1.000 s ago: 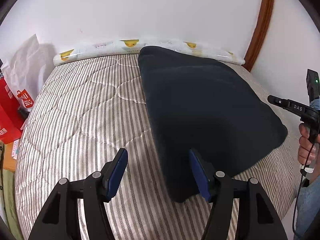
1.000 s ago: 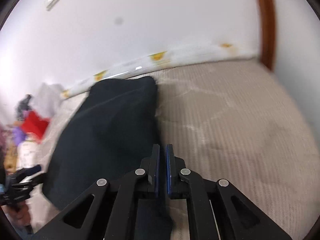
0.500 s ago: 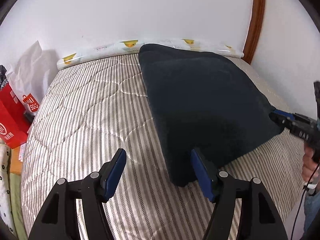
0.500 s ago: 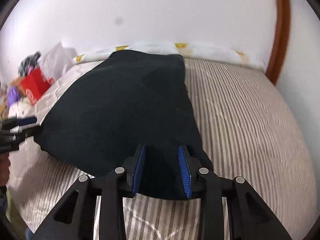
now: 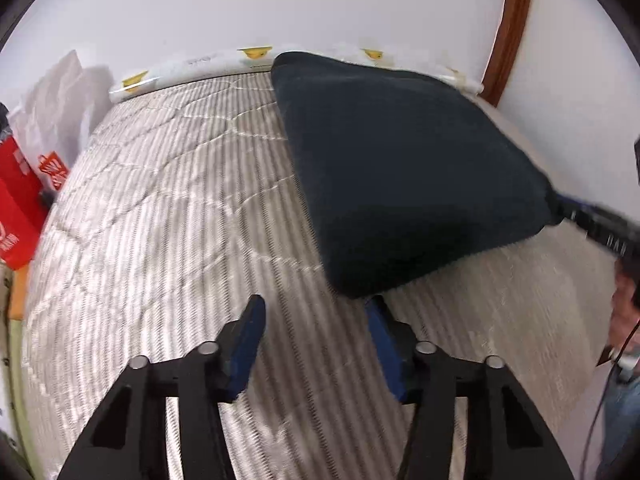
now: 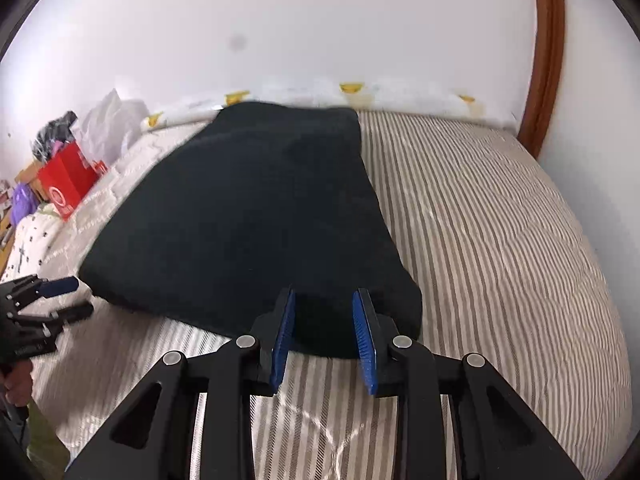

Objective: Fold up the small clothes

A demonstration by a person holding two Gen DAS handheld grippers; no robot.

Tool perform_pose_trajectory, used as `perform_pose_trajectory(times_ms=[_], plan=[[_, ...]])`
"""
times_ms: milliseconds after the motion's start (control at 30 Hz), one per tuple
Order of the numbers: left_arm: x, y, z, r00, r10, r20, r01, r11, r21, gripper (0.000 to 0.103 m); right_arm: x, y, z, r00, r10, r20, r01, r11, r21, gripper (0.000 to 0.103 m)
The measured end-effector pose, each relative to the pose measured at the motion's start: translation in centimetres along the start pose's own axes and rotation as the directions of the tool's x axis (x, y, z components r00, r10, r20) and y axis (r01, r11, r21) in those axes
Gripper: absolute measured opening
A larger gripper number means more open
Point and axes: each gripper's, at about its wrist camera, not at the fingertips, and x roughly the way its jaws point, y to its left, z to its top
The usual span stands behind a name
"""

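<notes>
Right gripper [image 5: 560, 206] (blurred) at garment [image 5: 400, 168] corner

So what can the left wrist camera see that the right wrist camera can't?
Only left wrist: the right gripper from outside, its jaws just closing around the dark cloth corner. Only right wrist: the left gripper from outside, jaws just closing on nothing, and a purple bag. Both: the cloth, striped mattress, red bag.

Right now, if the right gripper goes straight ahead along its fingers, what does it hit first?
The near corner of the dark folded garment. It already lies between the right gripper's open fingers, which aren't pressing on it. Below it lies the striped mattress.
</notes>
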Motion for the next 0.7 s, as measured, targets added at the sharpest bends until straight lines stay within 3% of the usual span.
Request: perform_pose_trajectory(times_ms=[100, 167, 267, 433, 567, 700], plan=[[0.9, -0.6, 0.9, 1.000, 0.022, 0.011, -0.022, 1.000, 0.007, 0.040, -0.8, -0.5, -0.2, 1.000, 0.027, 0.008, -0.027, 0.999, 0.041, 0.029], [1.1, -0.5, 1.1, 0.999, -0.037, 0.018, 0.038, 0.999, -0.029, 0.022, -1.2, -0.7, -0.1, 0.998, 0.056, 0.017, -0.057, 0.996, 0.073, 0.030], [1.1, -0.8, 0.7, 0.999, -0.015, 0.037, 0.016, 1.000, -0.014, 0.018, -1.2, -0.6, 0.0, 0.997, 0.068, 0.022, -0.070, 0.992, 0.102, 0.030], [0.6, -1.2, -0.5, 1.000, 0.015, 0.018, -0.015, 1.000, 0.027, 0.016, 0.1, 0.1, -0.5, 1.000, 0.008, -0.008, -0.008, 0.998, 0.060, 0.030], [-0.3, -0.8, -1.0, 0.999, 0.049, 0.007, -0.049, 0.999, 0.014, 0.016, -0.6, 0.0, 0.0, 0.999, 0.044, 0.023, -0.046, 0.996, 0.071, 0.030], [-2.5, -0.1, -0.3, 0.998, 0.004, 0.059, -0.002, 0.999, -0.040, 0.023, -0.2, 0.4, 0.6, 0.999, 0.034, 0.031, -0.036, 0.997, 0.063, 0.031]])
